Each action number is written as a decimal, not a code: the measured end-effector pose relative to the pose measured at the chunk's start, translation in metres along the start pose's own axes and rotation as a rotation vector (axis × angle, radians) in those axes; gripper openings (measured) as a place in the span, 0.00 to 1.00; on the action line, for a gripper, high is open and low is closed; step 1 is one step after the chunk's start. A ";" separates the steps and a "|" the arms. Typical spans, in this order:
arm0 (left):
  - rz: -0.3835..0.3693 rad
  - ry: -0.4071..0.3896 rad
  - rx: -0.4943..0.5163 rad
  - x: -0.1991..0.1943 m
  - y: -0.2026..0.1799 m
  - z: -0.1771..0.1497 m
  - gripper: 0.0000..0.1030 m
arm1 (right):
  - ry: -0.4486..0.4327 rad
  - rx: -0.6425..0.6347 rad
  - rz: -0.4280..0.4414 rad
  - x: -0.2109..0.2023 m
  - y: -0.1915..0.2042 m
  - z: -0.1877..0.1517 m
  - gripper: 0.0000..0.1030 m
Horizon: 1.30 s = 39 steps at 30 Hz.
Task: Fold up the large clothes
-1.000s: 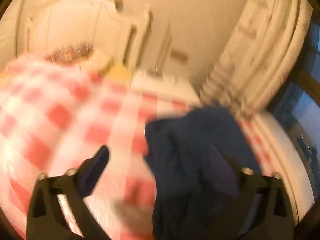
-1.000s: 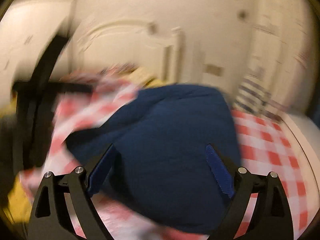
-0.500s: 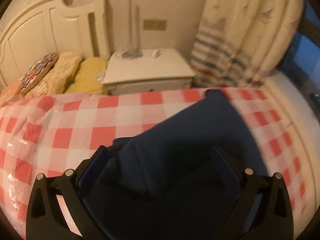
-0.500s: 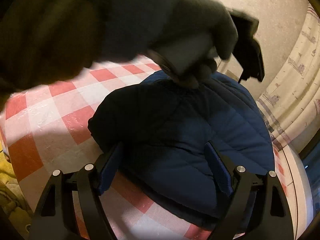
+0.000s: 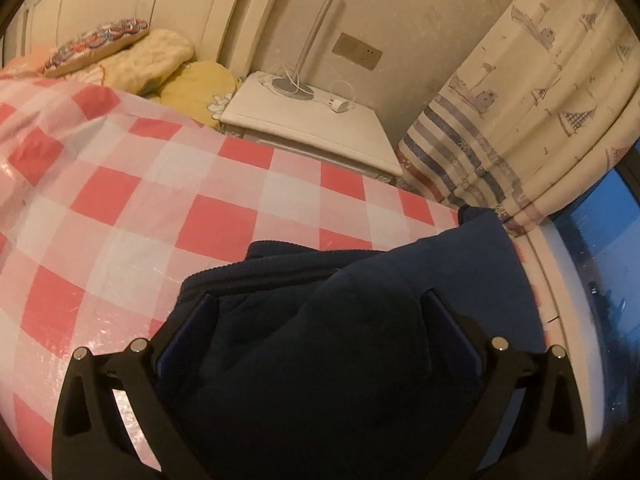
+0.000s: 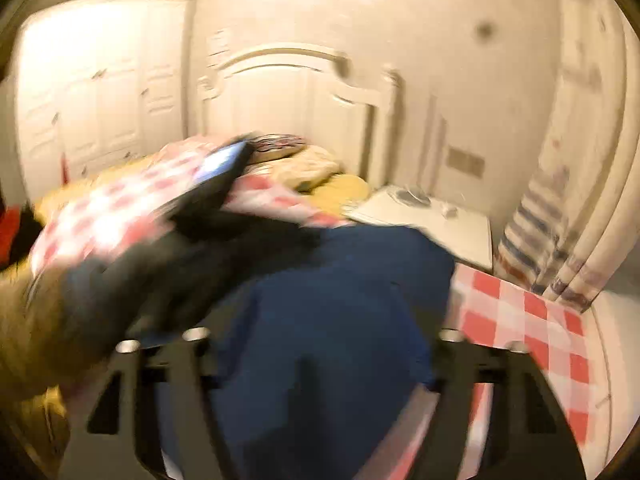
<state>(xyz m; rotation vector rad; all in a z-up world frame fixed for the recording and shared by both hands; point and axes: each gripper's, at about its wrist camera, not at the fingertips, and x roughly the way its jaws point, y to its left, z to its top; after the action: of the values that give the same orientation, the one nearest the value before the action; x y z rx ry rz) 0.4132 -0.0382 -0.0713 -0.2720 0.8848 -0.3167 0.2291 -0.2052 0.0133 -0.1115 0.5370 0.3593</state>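
Observation:
A dark navy padded jacket (image 5: pixel 360 360) lies bunched on the red-and-white checked bedspread (image 5: pixel 120 208), near the bed's right edge. My left gripper (image 5: pixel 318 320) hangs just over it with its fingers wide apart and the jacket bulging up between them. The right wrist view is smeared by motion. There the jacket (image 6: pixel 340 300) fills the space between the fingers of my right gripper (image 6: pixel 320 360), whose jaws are closing. The blur hides the pads, so I cannot tell if they press the cloth. A gloved hand (image 6: pixel 160 280) in a tan sleeve crosses the left.
A white nightstand (image 5: pixel 320 128) with a lamp base and a charger stands beyond the bed. A patterned curtain (image 5: pixel 540 100) hangs at the right above a white ledge (image 5: pixel 568 300). Pillows (image 5: pixel 152 60) lean on the headboard. A wardrobe (image 6: pixel 100 80) stands far left.
The left gripper sank closer over the jacket. The right gripper swung back and up, and its fingers came closer together. The gloved hand moved from straight ahead to the left.

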 end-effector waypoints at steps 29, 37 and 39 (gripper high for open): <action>0.147 -0.001 0.104 0.002 -0.013 -0.005 0.98 | 0.366 0.127 -0.162 0.205 -0.086 0.037 0.50; 0.143 -0.003 0.101 0.002 -0.011 -0.005 0.98 | 0.099 0.142 -0.126 0.028 -0.044 0.004 0.83; 0.143 -0.004 0.101 0.002 -0.012 -0.005 0.98 | 0.133 0.102 -0.102 0.013 -0.017 -0.024 0.84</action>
<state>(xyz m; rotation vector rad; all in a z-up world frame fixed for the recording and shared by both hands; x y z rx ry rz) 0.4085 -0.0506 -0.0719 -0.1152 0.8768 -0.2276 0.2348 -0.2221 -0.0138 -0.0637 0.6772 0.2257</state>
